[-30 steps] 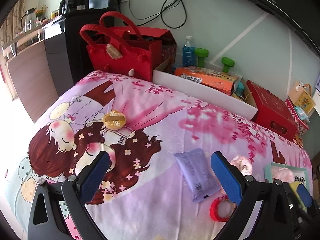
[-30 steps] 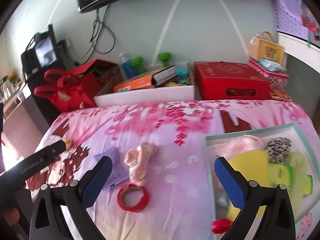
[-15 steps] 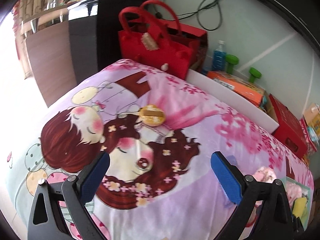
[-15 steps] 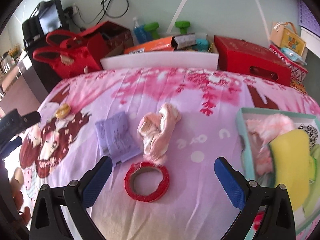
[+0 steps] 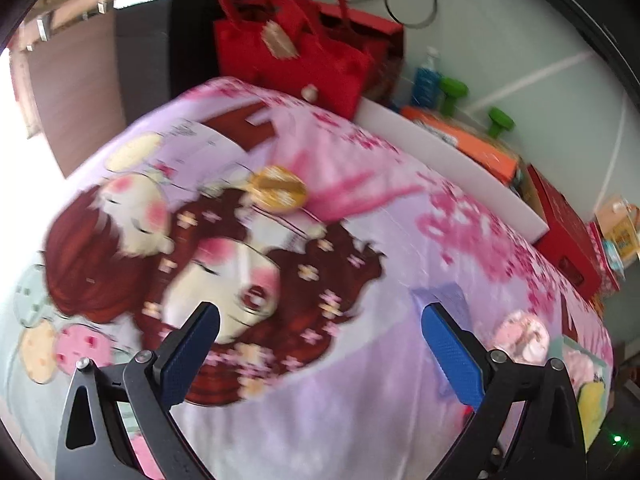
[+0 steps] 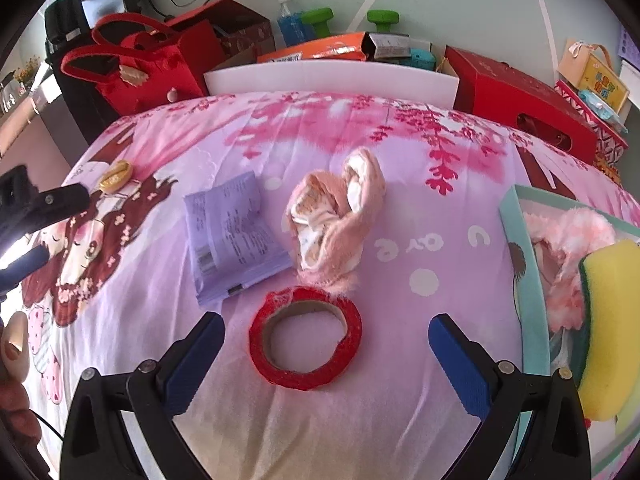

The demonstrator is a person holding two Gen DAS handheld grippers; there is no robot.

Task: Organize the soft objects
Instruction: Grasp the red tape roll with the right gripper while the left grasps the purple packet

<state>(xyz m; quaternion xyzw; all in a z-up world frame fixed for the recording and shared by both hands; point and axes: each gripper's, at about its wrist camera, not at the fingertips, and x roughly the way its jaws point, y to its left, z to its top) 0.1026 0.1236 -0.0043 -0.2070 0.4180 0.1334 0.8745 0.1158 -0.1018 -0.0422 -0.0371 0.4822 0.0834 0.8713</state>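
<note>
On a pink cartoon bedsheet lie a crumpled pink fluffy sock, a purple soft packet, a red tape roll and a small golden round cake. My right gripper is open, its blue pads either side of the tape roll just above the sheet. At the right a teal box holds a pink fluffy item and a yellow sponge. My left gripper is open and holds nothing; the golden cake lies well ahead of it, the sock to its right.
Beyond the bed's far edge stand a red felt bag, a white foam board, an orange carton, green dumbbells, a blue bottle and a red gift box. A hand shows at the left edge.
The right gripper has come down and forward, so the tape roll now lies between its pads. The left gripper has swung left towards the golden cake, then turned slightly back right.
</note>
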